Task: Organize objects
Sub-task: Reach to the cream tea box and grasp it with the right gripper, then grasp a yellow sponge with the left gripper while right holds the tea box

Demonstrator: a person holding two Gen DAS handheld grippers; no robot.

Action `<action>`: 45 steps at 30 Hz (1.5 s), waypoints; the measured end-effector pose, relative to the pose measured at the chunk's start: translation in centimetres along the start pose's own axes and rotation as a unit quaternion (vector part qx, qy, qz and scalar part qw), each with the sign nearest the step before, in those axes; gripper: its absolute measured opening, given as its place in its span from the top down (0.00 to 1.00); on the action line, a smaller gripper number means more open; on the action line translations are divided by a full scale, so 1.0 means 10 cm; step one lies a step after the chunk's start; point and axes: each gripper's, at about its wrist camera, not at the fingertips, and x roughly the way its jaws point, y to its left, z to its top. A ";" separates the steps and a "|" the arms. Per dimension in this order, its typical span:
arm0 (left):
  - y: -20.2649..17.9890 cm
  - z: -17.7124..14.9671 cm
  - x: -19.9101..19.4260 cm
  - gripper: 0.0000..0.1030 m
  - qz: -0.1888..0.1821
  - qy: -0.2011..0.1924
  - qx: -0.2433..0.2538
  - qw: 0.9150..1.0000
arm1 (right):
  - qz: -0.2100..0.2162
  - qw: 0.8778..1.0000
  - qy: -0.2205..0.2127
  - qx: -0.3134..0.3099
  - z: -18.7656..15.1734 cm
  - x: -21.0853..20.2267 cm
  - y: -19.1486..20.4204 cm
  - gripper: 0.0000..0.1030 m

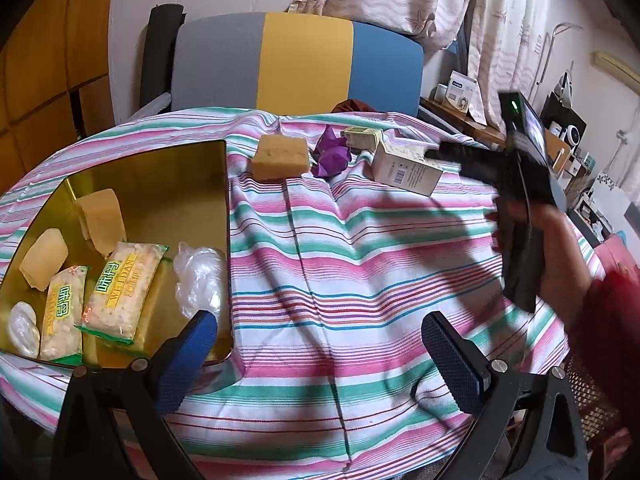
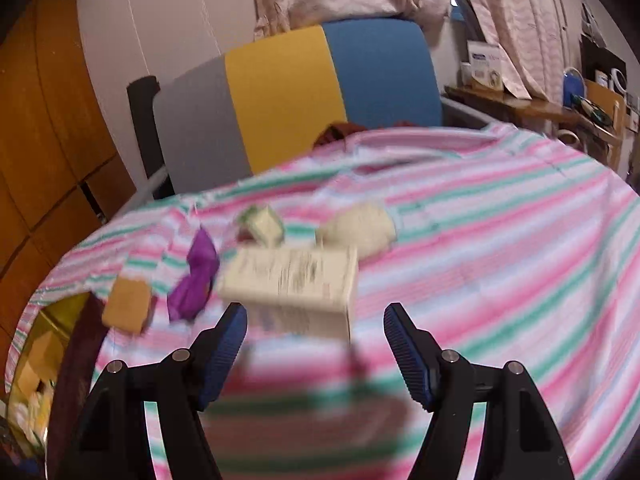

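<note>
Right wrist view: right gripper (image 2: 316, 354) spread, empty, aimed at white box (image 2: 296, 280) lying on cloth (image 2: 500, 260). Left gripper (image 1: 320, 356) spread, empty, beside gold tin (image 1: 160, 176). Step, judged: approach. Next: straddle box, close.

The larger snack packet (image 1: 122, 290) in the gold tin (image 1: 180, 168) carries a yellow band reading "WEI DAN", with green Chinese characters above it. The smaller packet (image 1: 62, 312) beside it bears the same green characters. The white carton (image 1: 404, 172) shows a barcode, its small print too fine to read
</note>
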 end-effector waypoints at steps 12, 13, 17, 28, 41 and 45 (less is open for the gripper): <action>0.00 0.02 0.05 0.00 0.019 0.006 0.002 1.000 | 0.065 0.994 0.084 -0.003 0.23 0.53 -0.07 0.30; 0.00 0.03 0.06 0.00 0.019 0.006 0.000 1.000 | 0.083 0.993 0.087 0.002 0.18 0.48 -0.07 0.30; 0.01 0.06 0.09 0.00 0.016 0.008 -0.008 1.000 | 0.142 0.984 0.105 -0.013 -0.09 0.27 0.03 0.30; -0.02 0.07 0.06 0.00 0.027 0.004 -0.007 1.000 | 0.062 0.976 0.066 -0.198 -0.01 0.29 0.60 0.29; -0.10 0.25 0.11 0.00 0.036 -0.007 0.002 0.999 | 0.018 0.980 0.044 -0.193 -0.16 0.22 0.58 0.47; -0.10 0.48 0.18 0.00 0.042 -0.021 -0.011 0.999 | 0.006 0.987 0.026 -0.155 -0.21 0.11 0.46 0.48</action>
